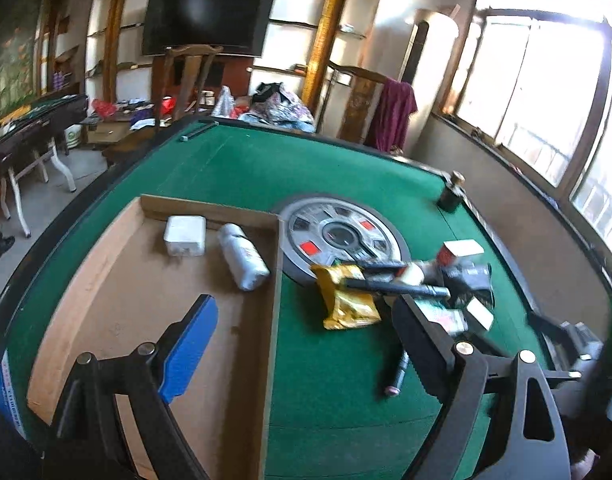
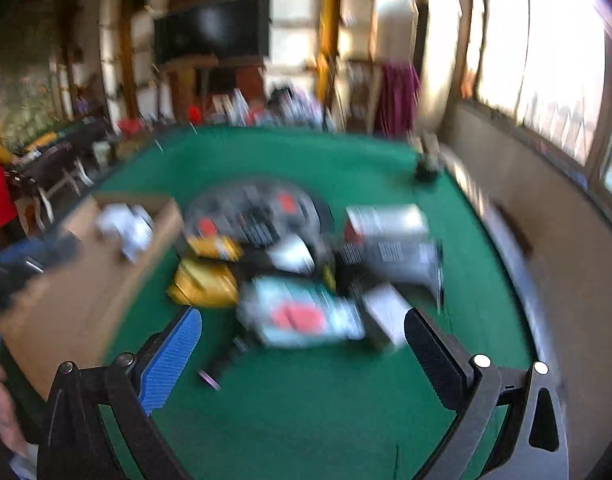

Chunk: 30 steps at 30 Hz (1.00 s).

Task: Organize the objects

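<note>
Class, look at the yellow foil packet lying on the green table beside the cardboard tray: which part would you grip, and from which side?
Grip the yellow foil packet at its near, free end, coming down from above with the fingers across its narrow width. It lies flat on the felt, and its far end is tucked under a black rod, so that end is blocked.

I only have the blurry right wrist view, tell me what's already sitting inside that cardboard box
Observer: In the left wrist view, the cardboard box holds a white adapter and a white bottle lying on its side.
Operator: Anything dark across the yellow packet?
Observer: Yes, a black stick-like item lies over the yellow packet.
Operator: Is the left gripper carrying anything?
Observer: No, the left gripper is open and empty.
</note>
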Motion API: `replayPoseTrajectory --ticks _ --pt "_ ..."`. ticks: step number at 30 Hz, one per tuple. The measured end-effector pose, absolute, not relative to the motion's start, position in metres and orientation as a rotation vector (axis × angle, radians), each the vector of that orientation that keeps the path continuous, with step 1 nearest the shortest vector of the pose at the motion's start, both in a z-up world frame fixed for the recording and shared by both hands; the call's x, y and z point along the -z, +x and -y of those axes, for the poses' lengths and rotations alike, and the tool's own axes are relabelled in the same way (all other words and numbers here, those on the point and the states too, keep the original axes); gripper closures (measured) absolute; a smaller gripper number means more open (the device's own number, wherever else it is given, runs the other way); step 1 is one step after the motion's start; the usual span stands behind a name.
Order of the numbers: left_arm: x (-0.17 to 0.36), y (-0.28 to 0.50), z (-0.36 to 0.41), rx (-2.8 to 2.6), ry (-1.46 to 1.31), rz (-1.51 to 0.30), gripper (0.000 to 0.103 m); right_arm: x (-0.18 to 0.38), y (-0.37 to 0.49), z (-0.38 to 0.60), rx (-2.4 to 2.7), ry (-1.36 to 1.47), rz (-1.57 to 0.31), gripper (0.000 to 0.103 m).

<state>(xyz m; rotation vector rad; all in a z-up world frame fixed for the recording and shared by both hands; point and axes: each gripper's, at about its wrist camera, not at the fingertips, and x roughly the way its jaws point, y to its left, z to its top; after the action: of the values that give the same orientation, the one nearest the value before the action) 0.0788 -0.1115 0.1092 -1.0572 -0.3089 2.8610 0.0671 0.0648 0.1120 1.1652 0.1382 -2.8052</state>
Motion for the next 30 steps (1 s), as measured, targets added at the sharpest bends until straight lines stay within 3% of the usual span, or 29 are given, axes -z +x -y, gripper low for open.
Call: replayPoseTrajectory --ticks 8,14,30 --pt "-0.082 0.069 0.066 -2.796 -1.133 0.215 0.015 -0.047 0.038 -0.118 2.743 1.441 0.03 0.0" --pt "-0.059 0.058 0.032 -2.732 -1.225 0.07 0.015 -0.044 0.038 -0.123 2.761 1.436 0.002 0.0" --pt "-0.023 0.043 0.018 -2.676 -1.331 0.023 0.015 -0.028 0.028 -0.131 2.726 1.515 -0.003 0.0"
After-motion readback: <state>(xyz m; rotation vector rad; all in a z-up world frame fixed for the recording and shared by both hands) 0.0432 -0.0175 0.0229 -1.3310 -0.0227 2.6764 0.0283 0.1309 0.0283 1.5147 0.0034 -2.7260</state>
